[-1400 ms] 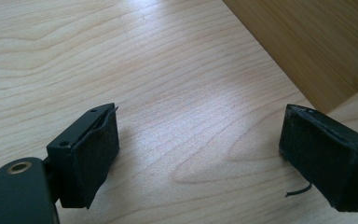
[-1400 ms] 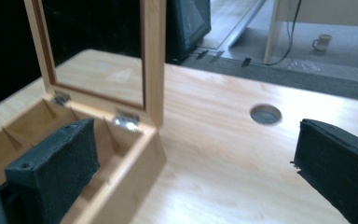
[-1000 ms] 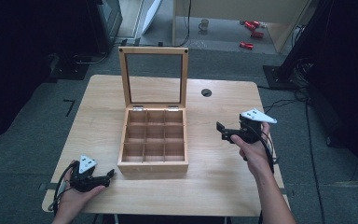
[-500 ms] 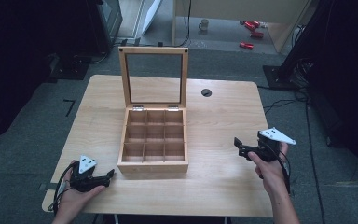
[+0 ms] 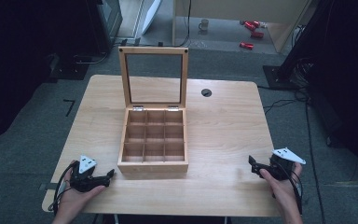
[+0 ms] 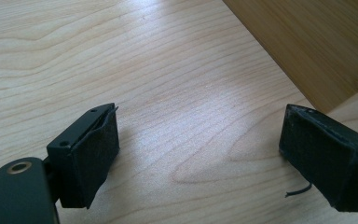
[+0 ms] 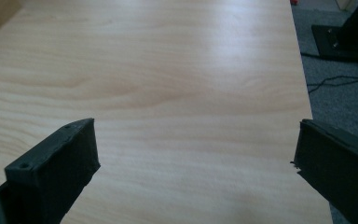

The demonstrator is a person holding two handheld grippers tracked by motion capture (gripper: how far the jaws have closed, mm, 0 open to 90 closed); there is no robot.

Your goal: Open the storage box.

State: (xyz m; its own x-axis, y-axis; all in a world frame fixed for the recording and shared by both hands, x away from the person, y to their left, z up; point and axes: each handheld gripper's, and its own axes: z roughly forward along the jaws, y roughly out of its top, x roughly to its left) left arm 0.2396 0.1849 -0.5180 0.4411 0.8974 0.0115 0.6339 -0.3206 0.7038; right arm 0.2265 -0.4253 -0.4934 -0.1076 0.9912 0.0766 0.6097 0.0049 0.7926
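Wooden box (image 5: pixel 154 140) stands mid-counter (image 5: pixel 228 126), glass lid (image 5: pixel 153 77) upright and all compartments empty; left tongs (image 5: pixel 106 176) rest spread just beside its front left corner, right tongs (image 5: pixel 253 164) spread well apart near the right edge, so next probably a clear reach back to it, nothing between.

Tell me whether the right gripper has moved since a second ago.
Yes. The right gripper has pulled back from beside the wooden box toward the table's near right corner.
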